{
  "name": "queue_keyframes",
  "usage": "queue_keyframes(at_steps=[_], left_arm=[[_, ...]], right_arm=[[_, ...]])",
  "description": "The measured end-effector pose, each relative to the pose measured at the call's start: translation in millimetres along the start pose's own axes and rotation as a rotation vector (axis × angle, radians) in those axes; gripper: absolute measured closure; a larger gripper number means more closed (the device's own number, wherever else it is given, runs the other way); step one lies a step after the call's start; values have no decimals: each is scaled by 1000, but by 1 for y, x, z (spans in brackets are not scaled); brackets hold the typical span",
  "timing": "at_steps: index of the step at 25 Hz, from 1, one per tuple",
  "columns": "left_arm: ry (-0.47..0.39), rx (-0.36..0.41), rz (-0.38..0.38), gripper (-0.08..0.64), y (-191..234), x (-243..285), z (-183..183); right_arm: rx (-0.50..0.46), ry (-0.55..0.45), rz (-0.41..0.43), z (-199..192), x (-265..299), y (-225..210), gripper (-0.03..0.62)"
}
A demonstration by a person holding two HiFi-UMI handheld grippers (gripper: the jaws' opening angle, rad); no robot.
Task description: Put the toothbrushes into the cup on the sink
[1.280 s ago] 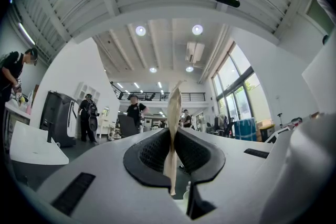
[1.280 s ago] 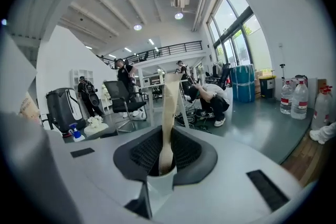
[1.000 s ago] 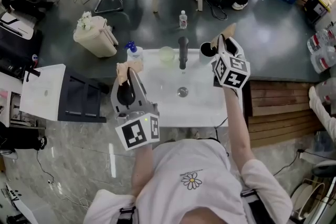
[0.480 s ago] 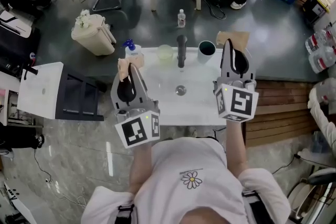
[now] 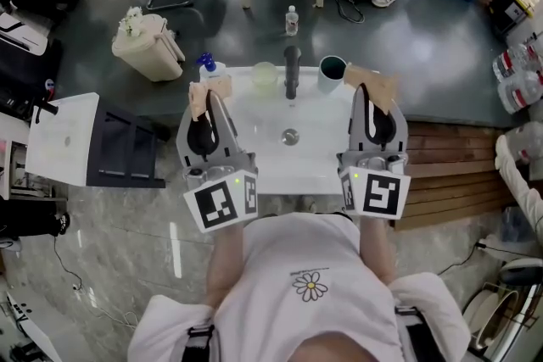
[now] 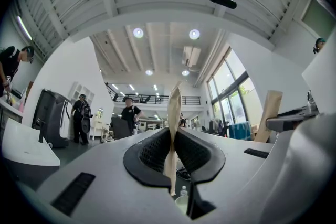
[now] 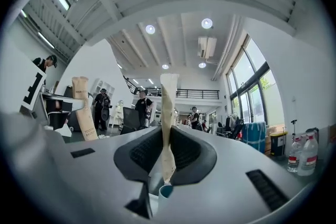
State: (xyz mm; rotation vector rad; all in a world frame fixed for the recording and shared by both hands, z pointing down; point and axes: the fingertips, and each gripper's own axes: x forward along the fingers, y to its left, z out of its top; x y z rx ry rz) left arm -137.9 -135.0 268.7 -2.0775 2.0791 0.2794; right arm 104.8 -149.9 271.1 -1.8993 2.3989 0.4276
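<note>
Left gripper (image 6: 171,150) clamps one paper-wrapped toothbrush (image 6: 173,113); right gripper (image 7: 166,152) clamps a second wrapped toothbrush (image 7: 167,107). Wrapping hides both brushes; jaws partly block the cup (image 7: 164,190).

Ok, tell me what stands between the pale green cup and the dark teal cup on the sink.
The black faucet stands between the pale green cup and the dark teal cup, as the head view shows.

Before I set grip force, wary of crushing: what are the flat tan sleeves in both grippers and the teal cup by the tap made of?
The flat tan sleeve in the left gripper and the flat tan sleeve in the right gripper: likely matte kraft paper; thin, creased, no shine. Teal cup: smooth, evenly coloured; plastic or ceramic, unclear.
</note>
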Motion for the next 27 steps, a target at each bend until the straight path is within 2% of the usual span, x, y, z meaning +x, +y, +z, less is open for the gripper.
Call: queue_keyframes(at_steps=[6,27], left_arm=[[-8,-5,-5,515,-1,0,3],[-17,-9,-5,515,-2,1,5]], right_arm=[[-29,-10,-4,6,-1,3,551],[-20,-16,-37,7,-1,-11,551]])
